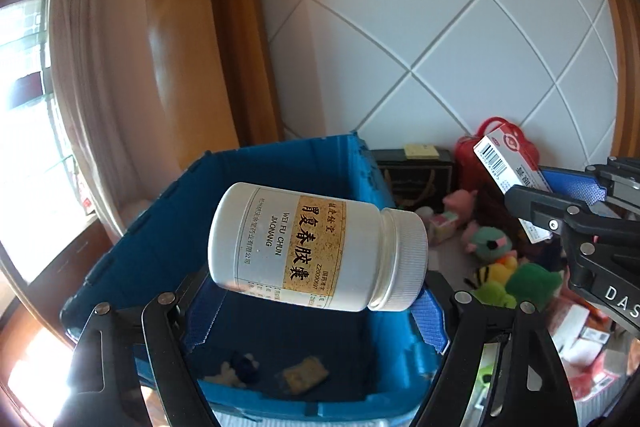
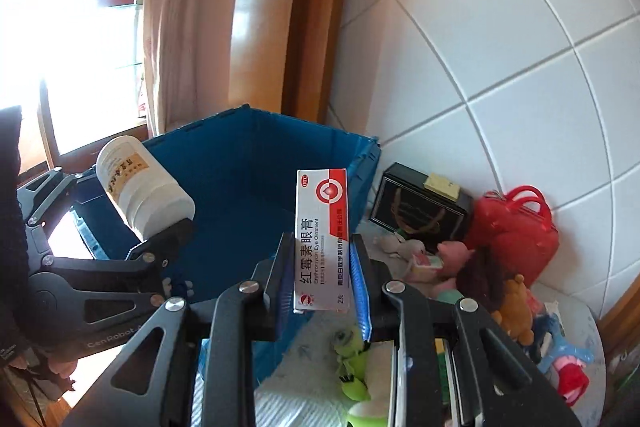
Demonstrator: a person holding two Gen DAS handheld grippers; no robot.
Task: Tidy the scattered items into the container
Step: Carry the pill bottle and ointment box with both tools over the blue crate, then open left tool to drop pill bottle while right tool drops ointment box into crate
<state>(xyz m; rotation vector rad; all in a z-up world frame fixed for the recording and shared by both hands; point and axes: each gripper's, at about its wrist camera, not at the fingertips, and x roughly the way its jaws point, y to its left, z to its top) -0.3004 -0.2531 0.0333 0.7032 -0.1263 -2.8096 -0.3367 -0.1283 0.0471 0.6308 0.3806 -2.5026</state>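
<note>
While crate floor [image 1: 304,379] shows left-view, right-view hides.

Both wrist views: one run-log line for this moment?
left gripper: shut on white plastic pill bottle | right gripper: shut on white-and-red ointment carton | both above blue plastic crate

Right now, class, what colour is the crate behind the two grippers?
Blue. The crate shows best in the right wrist view.
</note>
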